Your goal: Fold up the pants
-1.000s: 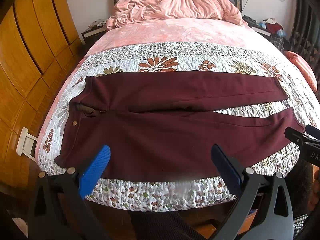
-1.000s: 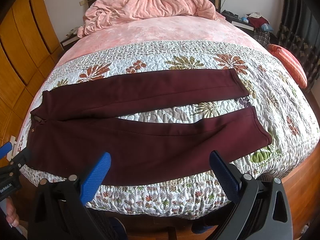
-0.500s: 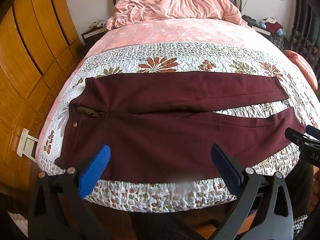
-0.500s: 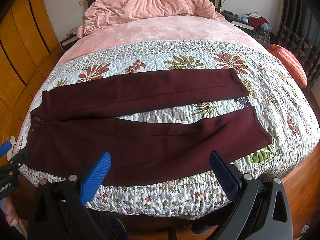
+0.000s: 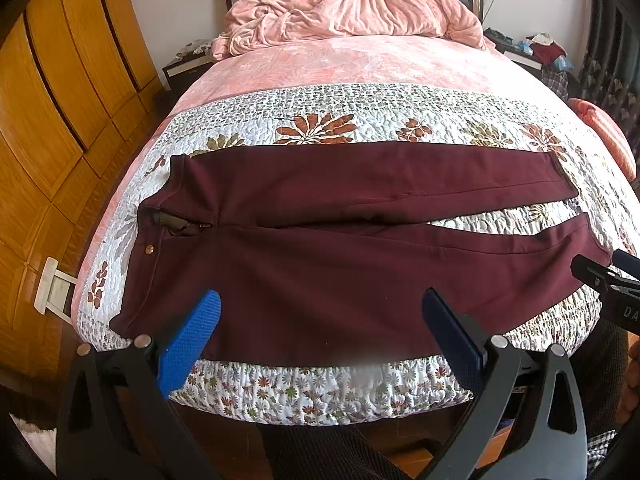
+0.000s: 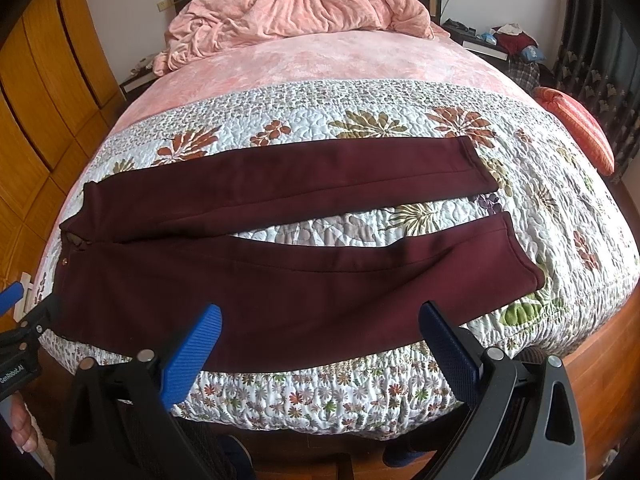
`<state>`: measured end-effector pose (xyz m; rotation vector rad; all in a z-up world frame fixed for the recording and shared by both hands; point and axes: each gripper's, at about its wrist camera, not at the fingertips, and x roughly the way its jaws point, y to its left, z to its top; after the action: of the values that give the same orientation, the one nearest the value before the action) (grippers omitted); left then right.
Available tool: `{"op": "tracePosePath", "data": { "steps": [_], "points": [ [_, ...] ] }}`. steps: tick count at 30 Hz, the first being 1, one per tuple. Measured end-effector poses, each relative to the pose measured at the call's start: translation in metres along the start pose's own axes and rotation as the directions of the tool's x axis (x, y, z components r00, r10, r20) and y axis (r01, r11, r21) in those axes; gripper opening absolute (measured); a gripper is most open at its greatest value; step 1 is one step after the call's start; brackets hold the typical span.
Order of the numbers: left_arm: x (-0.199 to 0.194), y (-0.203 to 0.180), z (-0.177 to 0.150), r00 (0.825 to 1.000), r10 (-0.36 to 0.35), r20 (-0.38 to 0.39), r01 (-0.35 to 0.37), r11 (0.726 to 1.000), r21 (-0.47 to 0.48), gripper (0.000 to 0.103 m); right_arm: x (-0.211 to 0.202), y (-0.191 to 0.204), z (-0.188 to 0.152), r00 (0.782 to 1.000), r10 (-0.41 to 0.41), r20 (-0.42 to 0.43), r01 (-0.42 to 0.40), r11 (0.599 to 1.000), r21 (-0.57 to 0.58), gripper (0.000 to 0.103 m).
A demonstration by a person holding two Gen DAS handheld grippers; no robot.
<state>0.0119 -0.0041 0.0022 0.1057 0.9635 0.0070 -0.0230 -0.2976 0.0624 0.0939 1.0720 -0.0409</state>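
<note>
Pants (image 5: 360,264) of thick maroon knit lie spread flat across the foot end of the bed (image 5: 320,384), waistband toward its left edge, cuffs toward the right, the two legs parted in a narrow V with the nearer leg running along the bed's front edge. Judging by the matte, dense surface and the soft rounded hems, the cloth should be limp and fairly weighty, likely to drape and sag between two holds rather than keep a line, and not slippery on the quilted floral coverlet (image 6: 360,120), whose stitched texture may drag at it. Good places to pinch look like the doubled waistband corner near the small metal button (image 5: 149,247) and the cuff of the near leg (image 6: 520,256), where seams give thickness. The left gripper (image 5: 320,324) and right gripper (image 6: 320,332) both hover off the front edge with blue ribbed pads spread wide, holding nothing. A crumpled pink blanket (image 5: 352,8) is heaped at the headboard.
</note>
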Motion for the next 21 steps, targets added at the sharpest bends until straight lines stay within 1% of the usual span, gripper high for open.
{"op": "tracePosePath", "data": {
  "steps": [5,7,9,11,13,16,18,19,21],
  "points": [
    [0.004,-0.001,0.001,1.0,0.003,-0.011,-0.003,1.0,0.003,0.1,0.002,-0.003,0.006,1.0,0.006,0.001,-0.006,1.0,-0.008,0.099],
    [0.011,0.001,0.005,1.0,-0.003,-0.029,0.004,1.0,0.011,0.1,0.004,-0.012,0.015,0.999,0.032,0.0,-0.032,0.999,-0.008,0.099],
    [0.019,-0.001,0.011,0.999,-0.004,-0.042,0.004,1.0,0.022,0.1,0.008,-0.029,0.034,0.999,0.036,0.02,-0.036,0.999,-0.004,0.099],
    [0.028,-0.001,0.023,0.998,-0.014,-0.058,0.015,0.999,0.031,0.1,0.02,-0.053,0.058,1.0,0.026,0.004,-0.026,1.0,0.003,0.099],
    [0.037,-0.004,0.036,0.997,-0.044,-0.07,0.047,0.998,0.036,0.1,0.042,-0.087,0.088,0.999,0.039,-0.018,-0.038,0.999,0.02,0.099],
    [0.057,-0.011,0.06,0.99,-0.103,-0.092,0.107,0.994,0.036,0.1,0.092,-0.145,0.133,0.996,0.0,-0.093,0.004,0.999,0.042,0.099],
    [0.069,-0.019,0.072,0.984,-0.139,-0.109,0.143,0.989,0.034,0.1,0.131,-0.182,0.156,0.985,0.017,-0.171,-0.008,0.999,0.052,0.099],
    [0.075,-0.023,0.077,0.982,-0.154,-0.111,0.158,0.987,0.032,0.1,0.153,-0.202,0.166,0.976,0.012,-0.217,-0.001,0.999,0.05,0.099],
    [0.091,-0.035,0.088,0.978,-0.17,-0.121,0.176,0.984,0.04,0.1,0.183,-0.227,0.178,0.965,-0.025,-0.263,0.036,0.999,0.038,0.099]
  ]
}}
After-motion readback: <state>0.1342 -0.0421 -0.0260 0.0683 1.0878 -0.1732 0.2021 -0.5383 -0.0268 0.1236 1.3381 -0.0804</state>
